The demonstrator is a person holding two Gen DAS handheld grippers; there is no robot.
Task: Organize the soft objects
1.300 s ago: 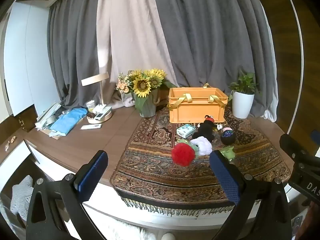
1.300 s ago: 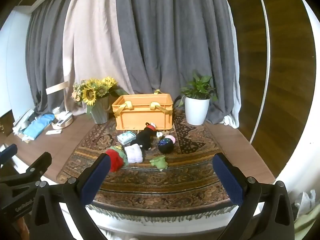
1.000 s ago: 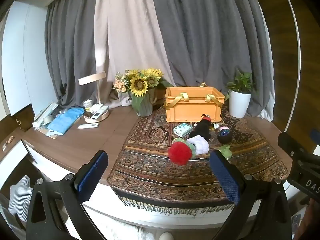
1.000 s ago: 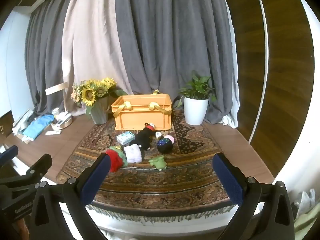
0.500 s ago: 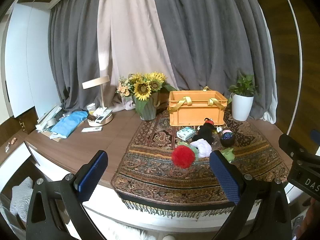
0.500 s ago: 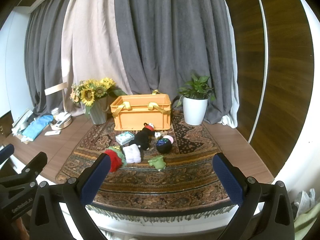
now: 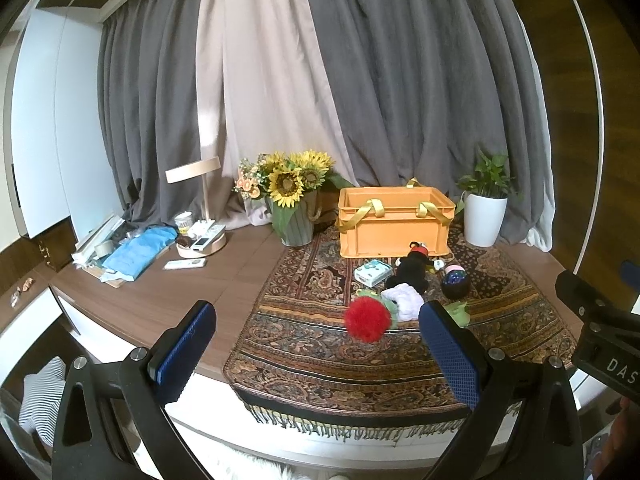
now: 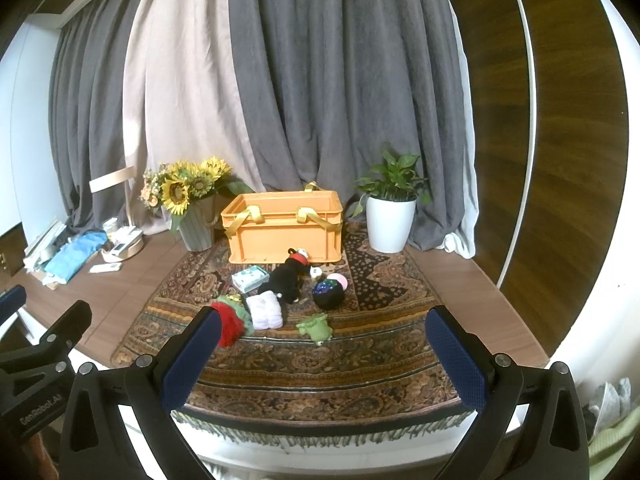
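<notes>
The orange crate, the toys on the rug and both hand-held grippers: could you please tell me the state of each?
orange crate: upright, open-topped, contents not visible
black plush toy: lying on its side
red pompom: resting on the rug
white cloth: folded, lying flat
left hand-held gripper: open, holding nothing
right hand-held gripper: open, holding nothing

A lived-in home room: floor-length grey and beige curtains (image 7: pixel 320 80) hang behind a wooden table (image 7: pixel 160 300) laid with a patterned rug (image 8: pixel 320 360). On it stand a vase of sunflowers (image 7: pixel 290 184), a potted plant (image 8: pixel 390 216) and a desk lamp (image 7: pixel 196 172), with remote controls (image 7: pixel 185 265) beside it.
</notes>
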